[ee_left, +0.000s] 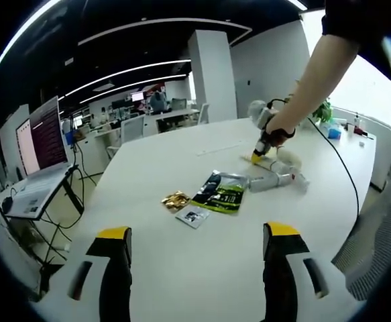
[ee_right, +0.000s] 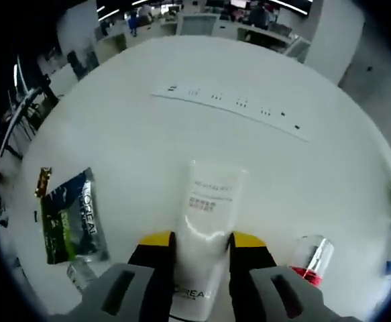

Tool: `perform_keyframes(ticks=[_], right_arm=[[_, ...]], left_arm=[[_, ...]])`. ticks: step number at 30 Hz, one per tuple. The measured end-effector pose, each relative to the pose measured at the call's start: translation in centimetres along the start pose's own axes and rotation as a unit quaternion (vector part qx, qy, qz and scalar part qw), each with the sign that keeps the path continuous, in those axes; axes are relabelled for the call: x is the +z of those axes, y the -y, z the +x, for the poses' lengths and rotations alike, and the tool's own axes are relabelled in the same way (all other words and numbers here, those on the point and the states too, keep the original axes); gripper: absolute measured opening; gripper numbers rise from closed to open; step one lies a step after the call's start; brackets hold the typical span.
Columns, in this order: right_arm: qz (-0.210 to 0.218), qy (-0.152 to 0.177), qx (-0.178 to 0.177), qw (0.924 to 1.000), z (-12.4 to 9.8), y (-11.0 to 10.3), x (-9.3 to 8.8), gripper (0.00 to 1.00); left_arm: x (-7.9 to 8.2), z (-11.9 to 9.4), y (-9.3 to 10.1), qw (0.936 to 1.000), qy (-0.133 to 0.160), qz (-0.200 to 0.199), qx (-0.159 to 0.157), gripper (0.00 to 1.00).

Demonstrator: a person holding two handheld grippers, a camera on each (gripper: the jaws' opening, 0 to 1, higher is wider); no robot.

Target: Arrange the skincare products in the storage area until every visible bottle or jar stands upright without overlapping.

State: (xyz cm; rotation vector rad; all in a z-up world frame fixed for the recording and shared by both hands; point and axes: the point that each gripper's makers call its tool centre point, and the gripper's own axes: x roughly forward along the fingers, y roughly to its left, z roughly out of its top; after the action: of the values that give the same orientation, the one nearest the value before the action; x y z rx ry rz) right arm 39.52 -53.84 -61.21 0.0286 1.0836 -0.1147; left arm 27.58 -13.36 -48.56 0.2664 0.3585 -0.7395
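White tube (ee_right: 205,221) sits clamped in the right tool (ee_right: 202,243).

We see an open-plan office, dark ceiling with long strip lights (ee_left: 128,70) curving across upper left of the frame. A white pillar (ee_left: 212,74) stands top centre. Big white worktop (ee_left: 182,268) takes the middle. A laptop (ee_left: 37,161) on a stand sits far left; desks and chairs (ee_left: 131,127) behind. A bright window (ee_left: 366,87) is upper right.
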Motion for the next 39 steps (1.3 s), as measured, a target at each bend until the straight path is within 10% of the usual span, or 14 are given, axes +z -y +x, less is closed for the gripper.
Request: perform_keyframes(ticks=[9, 17, 39], right_arm=[[-0.039, 0.075, 0.009, 0.9964, -2.3, 0.4, 2.6, 0.22], [-0.065, 0.179, 0.01, 0.9817, -7.2, -1.1, 4.0, 0.22], [-0.11, 0.322, 0.027, 0.9398, -19.0, -4.5, 6.8, 0.22]], left_arm=[[0.3, -0.1, 0.2, 1.0, 0.005, 0.001, -0.003, 0.74], [0.5, -0.2, 0.4, 0.9999, 0.011, 0.001, -0.007, 0.73], [1.3, -0.3, 2.1, 0.998, 0.028, 0.044, -0.035, 0.75]])
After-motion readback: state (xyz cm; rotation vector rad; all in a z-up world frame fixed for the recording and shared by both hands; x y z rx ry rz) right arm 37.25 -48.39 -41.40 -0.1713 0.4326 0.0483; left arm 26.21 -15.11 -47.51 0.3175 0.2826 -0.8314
